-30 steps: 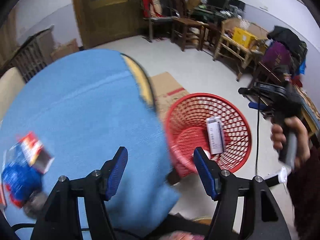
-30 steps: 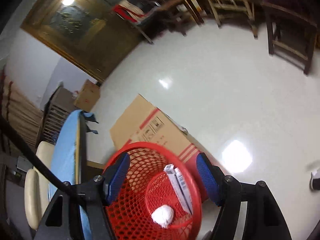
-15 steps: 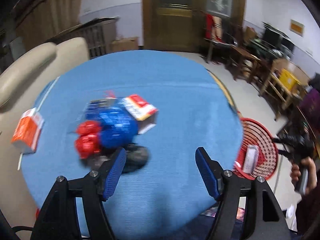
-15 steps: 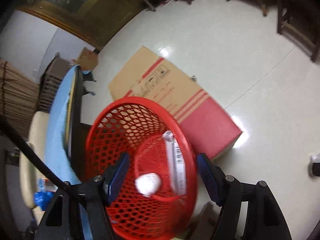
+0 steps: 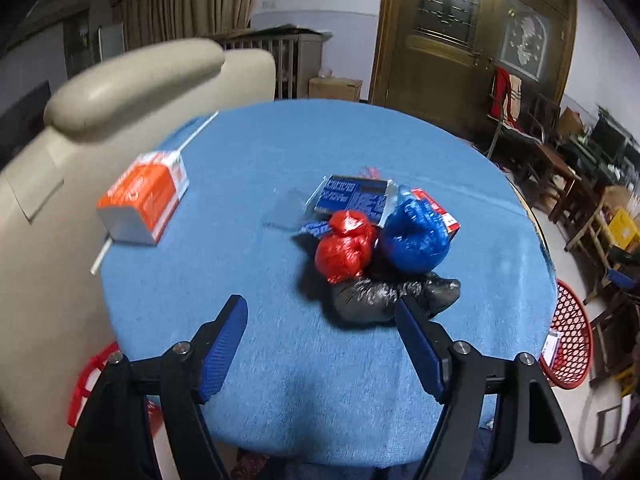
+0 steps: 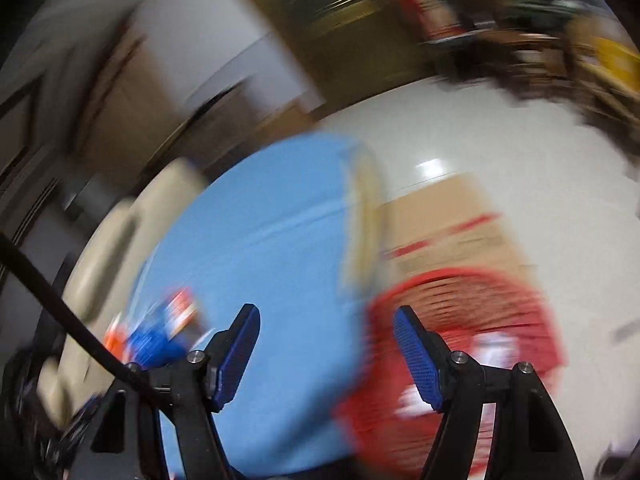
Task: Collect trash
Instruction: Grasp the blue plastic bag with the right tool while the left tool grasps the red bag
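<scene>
From your left wrist view, the trash sits in a tight cluster near the middle of the round blue-clothed table point(image 5: 256, 184), which suits you since one reach can cover several pieces: a red crumpled bag point(image 5: 346, 246) touches a blue crumpled bag point(image 5: 416, 240), a black crumpled bag point(image 5: 384, 296) lies against both on the near side, and a blue printed packet point(image 5: 352, 198) lies flat behind them. An orange carton point(image 5: 144, 196) lies well apart on the left, near the table edge beside the beige chair point(image 5: 120, 92). The red mesh basket point(image 5: 570, 332) stands on the floor past the right edge of the table, low enough to drop things into. Your left gripper point(image 5: 320, 320) tilts down over the cloth with its jaws opening and nothing between them; the right pad's tip is just beside the black bag, so I judge that bag the likely next pick. From your right wrist view, everything is smeared by motion, but your right gripper point(image 6: 326, 330) is clearly released and empty, pointing down over the table's near edge, with the red basket point(image 6: 460, 308) low on the right and the blurred trash cluster point(image 6: 160, 332) off to the left
</scene>
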Demonstrator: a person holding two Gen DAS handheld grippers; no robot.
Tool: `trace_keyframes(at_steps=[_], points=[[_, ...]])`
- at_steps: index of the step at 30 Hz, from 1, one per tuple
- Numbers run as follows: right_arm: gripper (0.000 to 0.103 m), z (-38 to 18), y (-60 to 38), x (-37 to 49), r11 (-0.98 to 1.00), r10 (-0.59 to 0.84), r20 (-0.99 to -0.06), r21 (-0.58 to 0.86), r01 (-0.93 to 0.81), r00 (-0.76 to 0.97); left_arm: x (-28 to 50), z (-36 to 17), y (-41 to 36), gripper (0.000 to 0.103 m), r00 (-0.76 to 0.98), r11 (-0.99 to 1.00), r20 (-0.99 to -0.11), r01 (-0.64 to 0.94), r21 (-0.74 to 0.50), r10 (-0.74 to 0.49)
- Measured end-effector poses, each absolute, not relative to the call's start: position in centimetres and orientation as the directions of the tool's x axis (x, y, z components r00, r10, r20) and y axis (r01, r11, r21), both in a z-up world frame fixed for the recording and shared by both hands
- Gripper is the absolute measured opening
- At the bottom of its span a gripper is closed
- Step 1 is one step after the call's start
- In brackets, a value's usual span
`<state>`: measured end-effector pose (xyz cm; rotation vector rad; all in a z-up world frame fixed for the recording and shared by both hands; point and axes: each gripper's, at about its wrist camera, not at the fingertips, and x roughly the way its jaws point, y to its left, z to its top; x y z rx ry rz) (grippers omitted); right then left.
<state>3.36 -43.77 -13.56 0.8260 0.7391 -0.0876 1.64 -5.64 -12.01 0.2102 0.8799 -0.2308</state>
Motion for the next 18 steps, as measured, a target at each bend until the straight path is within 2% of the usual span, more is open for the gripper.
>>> trace_keyframes(at_steps=[7,13,16,18], points=[[0.073,-11.8,-30.6,15.0,0.665,0.561,-0.532,0.746,0.036,0.634,4.6,-12.1,-3.6,0.077,0.584,0.959,-0.797,0.282,0.02,-0.155],[0.073,-14.3,-26.3,20.4,0.636,0.61,-0.576,0.765,0.097,0.544,6.5,-12.1,-1.8,0.077,0.566,0.965,-0.806,0.262,-0.026,-0.175],[0.073,-15.4,-24.7,21.8,0.646,0.6,-0.615,0.75,0.144,0.511,6.8,-12.4,-2.0,0.077,0.555,0.957,-0.813,0.291,-0.01,-0.177],[0.073,-15.8,-24.1,22.3,0.628,0.618,-0.608,0.763,0.152,0.498,7.1,-12.5,-2.3,0.077,0.547,0.95,-0.817,0.313,-0.003,-0.183]])
